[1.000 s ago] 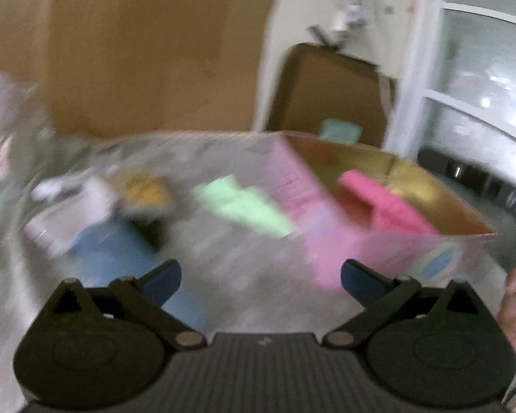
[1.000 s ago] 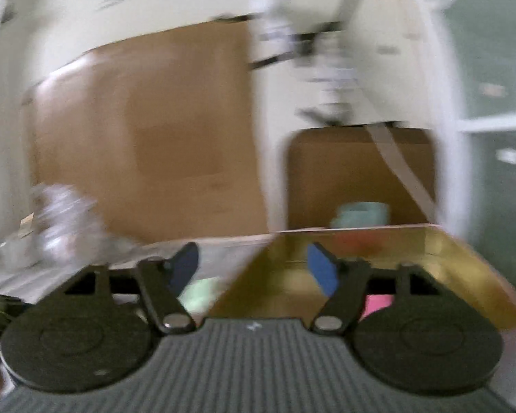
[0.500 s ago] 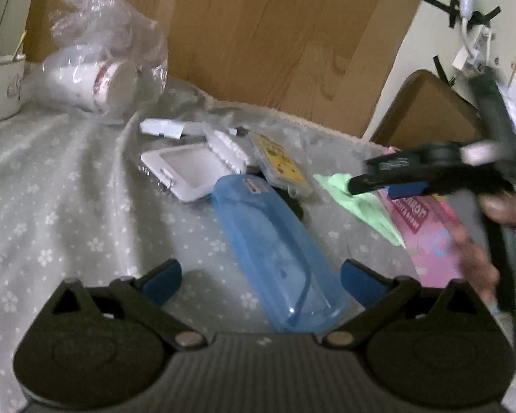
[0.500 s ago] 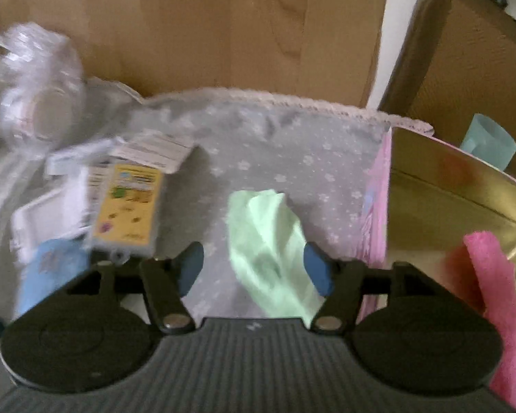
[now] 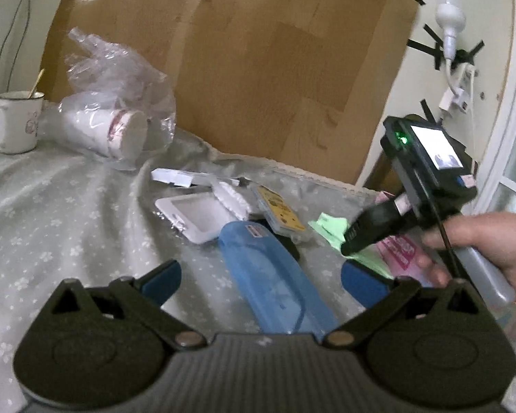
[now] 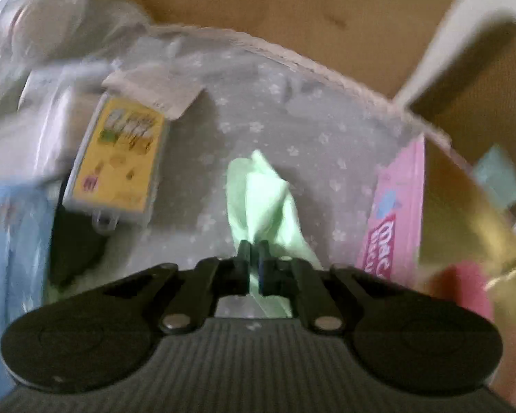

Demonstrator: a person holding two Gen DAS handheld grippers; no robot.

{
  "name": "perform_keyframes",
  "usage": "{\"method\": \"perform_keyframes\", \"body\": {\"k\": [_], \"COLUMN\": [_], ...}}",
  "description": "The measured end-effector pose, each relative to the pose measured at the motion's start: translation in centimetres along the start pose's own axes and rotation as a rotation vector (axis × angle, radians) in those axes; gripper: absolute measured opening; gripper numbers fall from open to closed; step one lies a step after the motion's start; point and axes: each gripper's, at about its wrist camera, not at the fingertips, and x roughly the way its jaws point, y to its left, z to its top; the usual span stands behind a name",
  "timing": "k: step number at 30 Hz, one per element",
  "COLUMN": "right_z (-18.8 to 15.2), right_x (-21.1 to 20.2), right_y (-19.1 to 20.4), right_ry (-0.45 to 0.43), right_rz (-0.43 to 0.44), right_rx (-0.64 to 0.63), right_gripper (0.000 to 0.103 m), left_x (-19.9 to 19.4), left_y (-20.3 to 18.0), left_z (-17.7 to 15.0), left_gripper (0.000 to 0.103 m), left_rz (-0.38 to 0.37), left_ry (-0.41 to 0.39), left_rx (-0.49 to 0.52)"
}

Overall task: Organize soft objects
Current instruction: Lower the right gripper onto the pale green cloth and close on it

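A light green cloth [image 6: 258, 186] lies on the flowered grey tablecloth [image 6: 265, 103], and my right gripper [image 6: 255, 247] is shut on its near end, pinching a raised fold. To its right stands a pink box [image 6: 392, 220] with a gold inside, holding a pink cloth [image 6: 461, 285]. In the left wrist view the same green cloth [image 5: 330, 223] shows under the right gripper [image 5: 351, 244], which a hand [image 5: 481, 241] holds tilted down. My left gripper [image 5: 259, 272] is open, hovering over a blue plastic case [image 5: 271, 275] with nothing between its fingers.
A yellow case [image 5: 280, 213], a white tray [image 5: 199, 215] and paper scraps lie left of the cloth. A plastic bag of white cups [image 5: 113, 127] and a mug [image 5: 15, 122] sit at the far left. A cardboard sheet [image 5: 258, 69] backs the table.
My right gripper swung down from facing the wall and box to the green cloth and shut on it. The left view turned left from the box to the blue case and clutter.
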Motion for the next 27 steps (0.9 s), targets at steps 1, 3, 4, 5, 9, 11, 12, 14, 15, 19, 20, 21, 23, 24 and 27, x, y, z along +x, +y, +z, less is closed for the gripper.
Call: {"method": "perform_keyframes", "body": {"k": [1,3,4,5,9,11,12,14,15,19,20,21,23,24,27], "right_z": [-0.4,-1.0,-1.4,-2.0,-6.4,-9.1,-10.5,-12.9,-14.1,-14.6,-13.7,-12.5,-10.2,-9.0,-5.6], "right_x": [-0.3,-1.1,-1.5,-2.0,-4.9,-6.8,-8.0,-10.2,-11.3,-12.8,-12.3,-11.6,-9.9,-9.0,-6.1], "right_y": [0.7,0.5,-0.2,-0.9,-1.2,-1.1,-0.8,0.9,1.7,3.0,2.5,1.8,0.4,0.2,-0.1], "right_ry": [-0.01,-0.017,-0.02,-0.025,-0.073,-0.102,-0.121,-0.167,-0.191,-0.277,-0.291,-0.296,-0.305,-0.308,-0.27], "right_rz": [-0.014,0.021,0.063,0.108,0.208,0.306,0.351,0.394,0.416,0.343,0.307,0.286,0.264,0.236,0.195], "right_rx": [-0.045,-0.032,0.004,0.042,0.052,0.069,0.071,0.029,0.007,-0.061,-0.046,-0.014,0.039,0.055,0.095], "right_gripper": [0.006,0.006,0.006,0.006,0.005,0.003,0.003,0.003,0.003,0.006,0.011,0.026,0.056,0.059,0.059], "left_x": [0.1,0.1,0.1,0.1,0.1,0.1,0.2,0.2,0.1,0.3,0.4,0.3,0.0,-0.1,-0.2], "left_y": [0.1,0.3,0.5,0.7,1.3,1.5,1.5,1.5,1.4,0.9,0.8,0.7,0.7,0.6,0.2], "left_z": [0.1,0.1,0.1,0.1,0.1,0.1,0.1,0.1,0.1,0.0,0.0,-0.1,-0.1,-0.2,-0.3], "left_gripper": [0.102,0.103,0.103,0.103,0.103,0.103,0.103,0.103,0.103,0.103,0.103,0.103,0.103,0.103,0.103], "left_rz": [0.001,0.002,0.002,0.003,0.005,0.003,0.002,0.01,0.012,0.03,0.038,0.045,0.052,0.054,0.061], "left_ry": [0.002,0.005,0.005,0.004,0.008,0.01,0.011,0.011,0.01,0.018,0.019,0.017,0.004,-0.003,-0.01], "left_rx": [-0.006,-0.014,-0.019,-0.027,-0.065,-0.08,-0.084,-0.076,-0.074,-0.059,-0.053,-0.047,-0.037,-0.031,-0.006]}}
